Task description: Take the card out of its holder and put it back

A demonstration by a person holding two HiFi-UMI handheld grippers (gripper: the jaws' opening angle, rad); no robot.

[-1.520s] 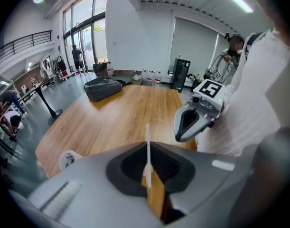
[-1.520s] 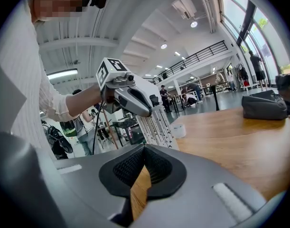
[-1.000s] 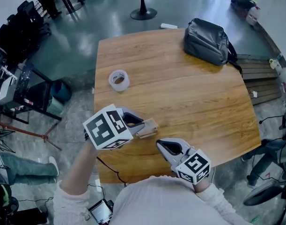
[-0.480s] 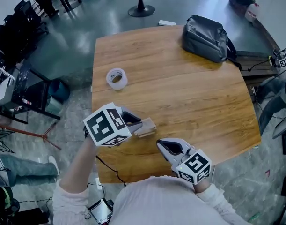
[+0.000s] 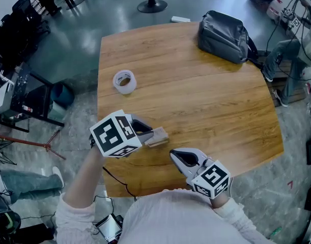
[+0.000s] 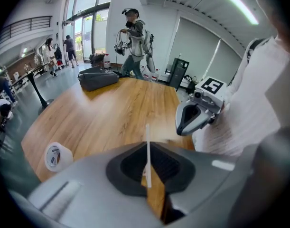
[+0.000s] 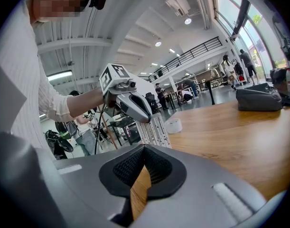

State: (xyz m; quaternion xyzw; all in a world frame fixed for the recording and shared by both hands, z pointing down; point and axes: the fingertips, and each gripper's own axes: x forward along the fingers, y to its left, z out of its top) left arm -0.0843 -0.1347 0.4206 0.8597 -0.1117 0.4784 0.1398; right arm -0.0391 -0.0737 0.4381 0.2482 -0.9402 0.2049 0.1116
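Observation:
My left gripper (image 5: 154,134) is shut on a flat pale card holder (image 5: 159,136) and holds it just above the near left part of the wooden table (image 5: 196,95). In the left gripper view the card holder (image 6: 147,148) shows edge-on as a thin white line between the jaws. From the right gripper view, the card holder (image 7: 154,129) shows printed lines and hangs under the left gripper (image 7: 135,109). My right gripper (image 5: 176,158) is shut with nothing in it, a short way right of the holder and apart from it. The same right gripper (image 6: 191,119) shows in the left gripper view.
A roll of clear tape (image 5: 124,81) lies at the table's left side. A grey bag (image 5: 224,36) sits at the far right corner. A person (image 5: 290,55) with equipment stands beyond the table's right edge. Dark chairs and gear stand on the floor to the left.
Both grippers keep their places and their grip. The head view has shifted slightly, and a person has come into view at the far right.

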